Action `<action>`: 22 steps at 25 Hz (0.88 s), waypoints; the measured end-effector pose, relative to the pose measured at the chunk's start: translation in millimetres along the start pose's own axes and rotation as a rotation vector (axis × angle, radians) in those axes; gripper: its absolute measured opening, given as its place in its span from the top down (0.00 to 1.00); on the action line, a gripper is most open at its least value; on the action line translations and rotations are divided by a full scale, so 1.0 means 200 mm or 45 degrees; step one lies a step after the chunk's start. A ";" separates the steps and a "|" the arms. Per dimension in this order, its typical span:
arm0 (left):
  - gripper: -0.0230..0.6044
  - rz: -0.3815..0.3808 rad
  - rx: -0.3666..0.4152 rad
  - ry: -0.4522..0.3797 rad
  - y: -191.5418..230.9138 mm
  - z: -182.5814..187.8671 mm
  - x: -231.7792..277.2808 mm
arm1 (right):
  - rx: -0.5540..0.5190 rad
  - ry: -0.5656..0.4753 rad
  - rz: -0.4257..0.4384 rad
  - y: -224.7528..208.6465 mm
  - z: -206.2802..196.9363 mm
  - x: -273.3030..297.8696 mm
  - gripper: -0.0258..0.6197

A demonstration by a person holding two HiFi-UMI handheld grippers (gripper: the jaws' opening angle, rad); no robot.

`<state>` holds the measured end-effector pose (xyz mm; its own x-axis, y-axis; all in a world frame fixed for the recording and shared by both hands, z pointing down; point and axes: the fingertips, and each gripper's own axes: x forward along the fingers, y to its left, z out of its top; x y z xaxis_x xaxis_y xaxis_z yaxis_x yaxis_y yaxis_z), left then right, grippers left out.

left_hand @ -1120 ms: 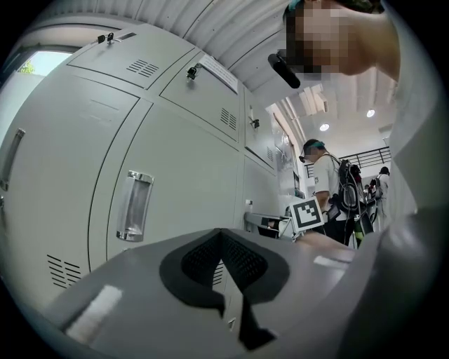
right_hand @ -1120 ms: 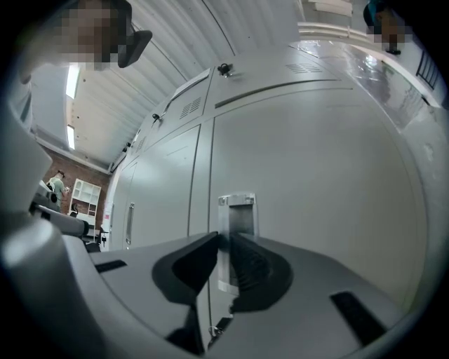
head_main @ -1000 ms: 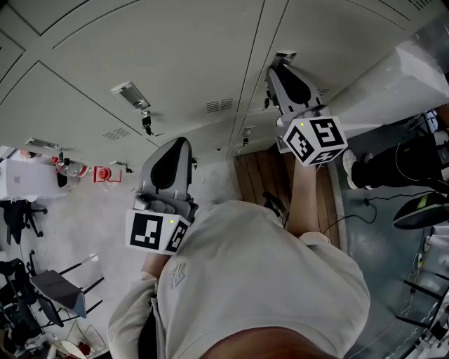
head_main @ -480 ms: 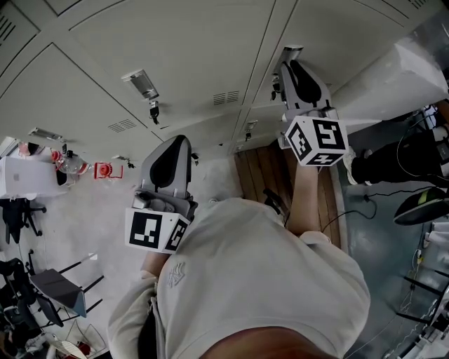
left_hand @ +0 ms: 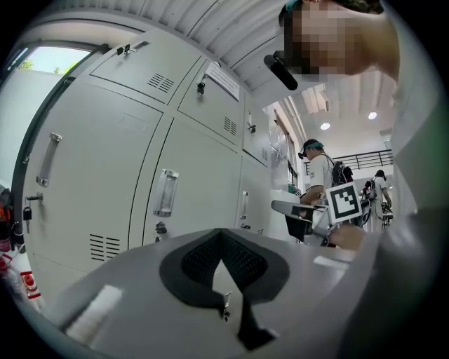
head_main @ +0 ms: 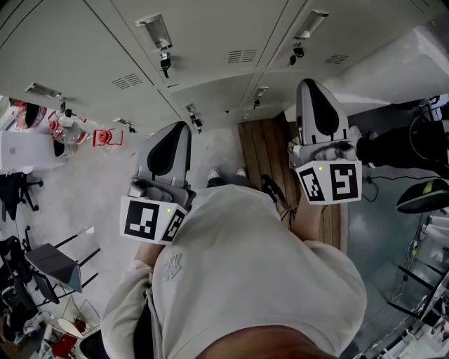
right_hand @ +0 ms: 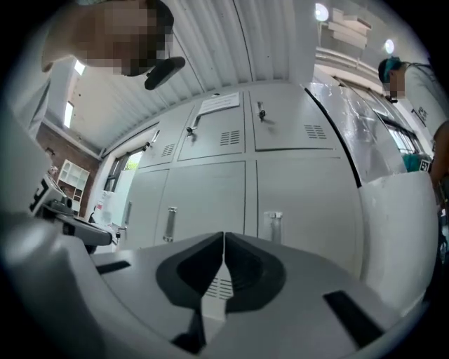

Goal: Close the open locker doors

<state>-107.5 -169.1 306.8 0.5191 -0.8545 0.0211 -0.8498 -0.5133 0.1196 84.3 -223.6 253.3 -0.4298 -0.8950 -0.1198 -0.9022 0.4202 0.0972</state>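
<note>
My left claw is closed on nothing and sits apart from the locker doors, which all look flush. My right claw is closed and empty too. This bank seems done. Next I'd look for any door ajar.

Head view was dim, flat and nearly colourless. Lockers were lit evenly, with faint, soft shadows. Both gripper views were strongly fisheyed, with black corners and locker lines bowed toward the edges. In the left gripper view the window was blown out and a ceiling lamp showed small and bright. In the right gripper view a lamp glared at the top. Left tool and right tool, close to their lenses, read soft.
</note>
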 end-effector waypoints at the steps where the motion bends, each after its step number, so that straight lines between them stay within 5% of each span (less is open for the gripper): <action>1: 0.97 0.003 -0.002 0.006 -0.01 -0.01 -0.03 | 0.016 0.009 0.008 0.04 -0.01 -0.05 0.94; 22: 0.97 0.099 -0.019 -0.016 -0.62 -0.18 -0.46 | 0.170 0.143 0.142 0.30 -0.19 -0.88 0.94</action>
<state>-46.8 -23.1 325.4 0.4500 -0.8928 0.0186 -0.8862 -0.4439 0.1327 106.7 -47.3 317.5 -0.5271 -0.8498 -0.0036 -0.8494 0.5270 -0.0288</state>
